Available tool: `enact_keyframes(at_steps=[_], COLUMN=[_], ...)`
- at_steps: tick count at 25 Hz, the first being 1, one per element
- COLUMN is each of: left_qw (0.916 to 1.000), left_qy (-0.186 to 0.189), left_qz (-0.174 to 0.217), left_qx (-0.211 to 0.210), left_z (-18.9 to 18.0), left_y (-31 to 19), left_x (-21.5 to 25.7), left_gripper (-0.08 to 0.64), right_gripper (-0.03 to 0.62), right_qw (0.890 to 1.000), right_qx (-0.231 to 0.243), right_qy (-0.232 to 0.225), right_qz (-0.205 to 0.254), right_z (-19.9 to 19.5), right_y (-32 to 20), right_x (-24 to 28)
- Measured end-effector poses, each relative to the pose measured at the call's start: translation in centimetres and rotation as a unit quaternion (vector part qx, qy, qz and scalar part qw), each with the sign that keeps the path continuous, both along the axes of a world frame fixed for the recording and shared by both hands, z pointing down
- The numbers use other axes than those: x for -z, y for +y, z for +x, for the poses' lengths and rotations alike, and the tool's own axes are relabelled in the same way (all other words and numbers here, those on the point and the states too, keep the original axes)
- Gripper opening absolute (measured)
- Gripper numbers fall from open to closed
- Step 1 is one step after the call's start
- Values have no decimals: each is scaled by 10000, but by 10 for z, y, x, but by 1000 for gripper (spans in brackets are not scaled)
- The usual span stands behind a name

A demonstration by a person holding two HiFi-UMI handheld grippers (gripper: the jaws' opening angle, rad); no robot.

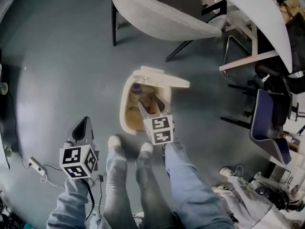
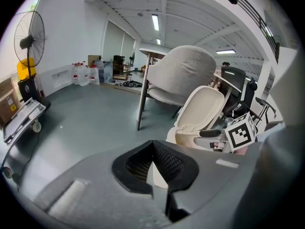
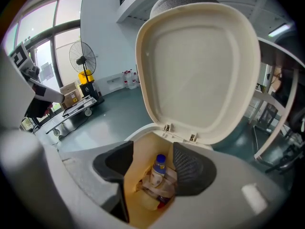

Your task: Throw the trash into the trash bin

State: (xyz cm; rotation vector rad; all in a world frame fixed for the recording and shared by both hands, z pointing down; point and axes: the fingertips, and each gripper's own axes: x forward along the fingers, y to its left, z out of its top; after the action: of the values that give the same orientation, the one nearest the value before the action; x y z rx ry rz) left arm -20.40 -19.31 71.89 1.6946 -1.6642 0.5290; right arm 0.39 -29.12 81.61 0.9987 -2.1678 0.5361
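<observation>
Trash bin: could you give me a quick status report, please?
Left gripper shut, empty, off to the side. Right gripper open above the trash bin, nothing held. Lid up, bottle and other trash lying inside. Nothing in the way.

In the head view the right tongs (image 1: 145, 109) cover the near rim of the trash bin (image 1: 125, 104), and the grey chair (image 1: 162, 13) is cut by the top edge. In the right gripper view 1 bottle (image 3: 156, 171) lies half buried in wrappers (image 3: 164, 187), its label too small to read. In their own view the left tongs (image 2: 153, 149) hide the bin's base.
</observation>
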Motion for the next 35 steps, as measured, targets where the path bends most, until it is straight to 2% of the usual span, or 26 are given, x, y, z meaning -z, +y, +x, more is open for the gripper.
enact_keyframes(at_steps=[5,10,13,16,18,20,22,28,32,35], left_qw=[10000,9999,9996,9987,9979,9970,9963,9941,9893,9830], left_qy=[10,5,-46,-108,29,248,309,250,-1,-166], left_qz=[46,149,279,504,626,694,766,1050,1453,1814], left_qx=[-8,19,29,58,154,238,223,110,116,226], left_z=[5,10,14,16,20,31,43,66,65,60], left_y=[7,11,12,9,6,6,10,27,23,24], left_x=[7,16,33,65,92,120,150,238,302,348], left_gripper=[9,9,9,9,9,9,9,9,9,9], right_gripper=[259,172,106,49,13,5,3,3,3,3], right_qw=[9999,9990,9955,9870,9809,9755,9745,9829,9807,9736], right_qx=[-6,-96,-480,-968,-1259,-1492,-1566,-1349,-1497,-1730], right_qy=[-131,-437,-808,-1231,-1394,-1479,-1451,-1232,-1197,-1246], right_qz=[25,47,-108,-361,-498,-651,-692,-238,386,817], right_z=[1,0,7,20,34,51,68,110,149,178], right_y=[8,10,13,24,30,40,53,83,76,78], right_x=[18,42,66,96,118,141,170,283,360,414])
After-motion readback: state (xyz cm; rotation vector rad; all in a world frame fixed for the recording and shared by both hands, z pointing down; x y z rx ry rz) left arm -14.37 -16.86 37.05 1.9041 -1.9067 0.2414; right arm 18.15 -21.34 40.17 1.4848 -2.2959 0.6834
